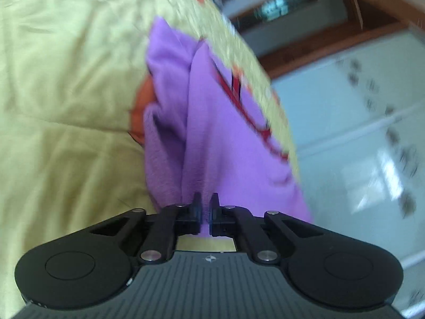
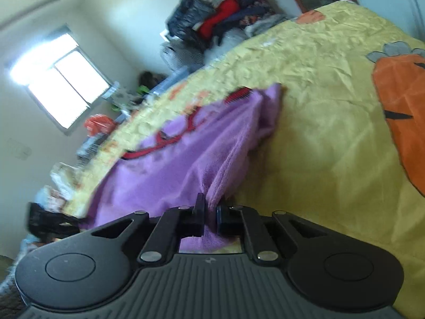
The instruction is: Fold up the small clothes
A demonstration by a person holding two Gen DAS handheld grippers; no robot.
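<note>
Left gripper [image 1: 205,199] clamped on fuzzy purple garment [image 1: 212,122], stretching toward 12 o'clock; right gripper [image 2: 210,207] clamped too; wrinkled yellow bedspread [image 1: 66,79] beneath.

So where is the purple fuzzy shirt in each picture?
Left wrist view: the purple garment fills the middle, running up from the left claw, which is shut on it.
Right wrist view: it lies left of centre, stretching up from the right claw, also shut on it.
Shared landmark: the yellow bedspread under it, and the garment's red trim.
</note>
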